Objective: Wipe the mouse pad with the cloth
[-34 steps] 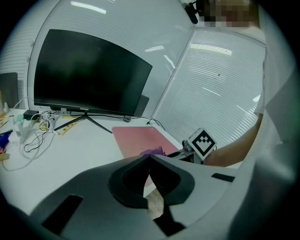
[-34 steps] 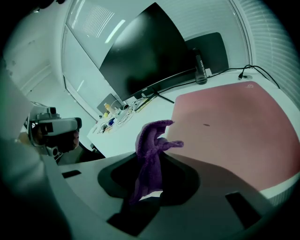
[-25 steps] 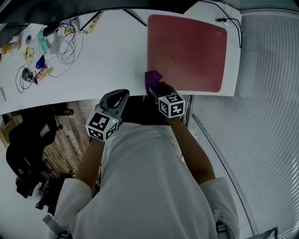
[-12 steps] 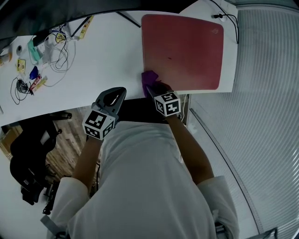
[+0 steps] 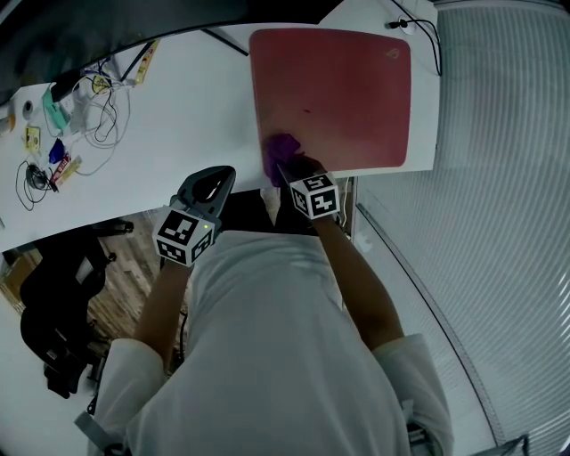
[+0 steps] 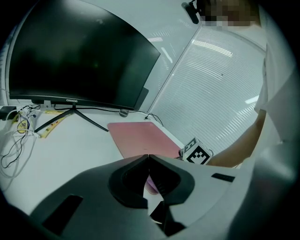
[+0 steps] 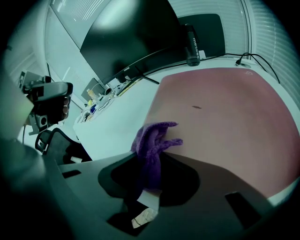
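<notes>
L tool [image 6: 148,158] jaws together, empty, R tool [image 7: 149,164] clamped on cloth [image 7: 151,138]

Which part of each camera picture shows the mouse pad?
Head view: pad at upper middle, slightly right.
Left gripper view: pad at centre, just beyond the shut jaws.
Right gripper view: pad fills the right half.
Shared landmark: black cable at the pad's far right corner.

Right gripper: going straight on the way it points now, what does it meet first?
The right gripper, shut on the purple cloth, points low across the red mouse pad, so the pad surface comes first. Beyond its far edge stands a dark bottle, roughly in line; depth is unclear.
</notes>
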`<move>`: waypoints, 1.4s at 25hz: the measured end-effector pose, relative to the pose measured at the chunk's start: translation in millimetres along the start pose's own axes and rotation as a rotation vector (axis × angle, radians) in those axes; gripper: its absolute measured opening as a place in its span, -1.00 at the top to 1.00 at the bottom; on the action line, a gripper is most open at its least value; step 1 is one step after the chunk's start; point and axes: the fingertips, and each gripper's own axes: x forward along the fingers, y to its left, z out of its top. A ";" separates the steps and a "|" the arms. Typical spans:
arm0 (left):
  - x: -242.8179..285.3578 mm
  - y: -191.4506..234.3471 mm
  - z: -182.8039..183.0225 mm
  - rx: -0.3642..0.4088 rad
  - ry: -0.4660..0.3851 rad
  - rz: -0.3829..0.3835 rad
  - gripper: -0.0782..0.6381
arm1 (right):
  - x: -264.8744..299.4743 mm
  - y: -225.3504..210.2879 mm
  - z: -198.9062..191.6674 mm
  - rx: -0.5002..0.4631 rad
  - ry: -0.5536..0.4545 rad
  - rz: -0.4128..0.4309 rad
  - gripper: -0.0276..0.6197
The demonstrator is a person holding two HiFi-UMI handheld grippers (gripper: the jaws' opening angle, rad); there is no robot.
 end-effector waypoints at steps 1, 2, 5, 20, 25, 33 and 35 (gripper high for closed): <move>2.6 -2.1 0.7 -0.004 -0.004 0.004 0.73 | -1.5 -4.4 -1.0 0.001 -0.002 0.003 0.51; 5.1 -4.5 1.2 -0.010 -0.009 0.009 0.73 | -3.1 -8.9 -2.0 0.004 -0.003 0.007 0.51; 12.4 -15.9 1.7 -0.028 -0.016 0.024 0.73 | -9.8 -22.5 -5.0 0.005 0.002 0.012 0.51; 51.4 -74.3 13.7 -0.052 -0.040 0.072 0.73 | -49.8 -102.0 -15.5 -0.005 0.029 0.019 0.51; 63.9 -83.7 20.5 -0.055 -0.047 0.084 0.73 | -62.3 -127.6 -17.0 -0.008 0.039 0.010 0.51; 85.7 -99.7 29.2 -0.054 -0.050 0.092 0.73 | -78.8 -162.0 -19.4 -0.005 0.049 0.009 0.51; 90.2 -102.6 31.5 -0.054 -0.054 0.097 0.73 | -82.5 -170.0 -20.0 -0.006 0.050 0.008 0.51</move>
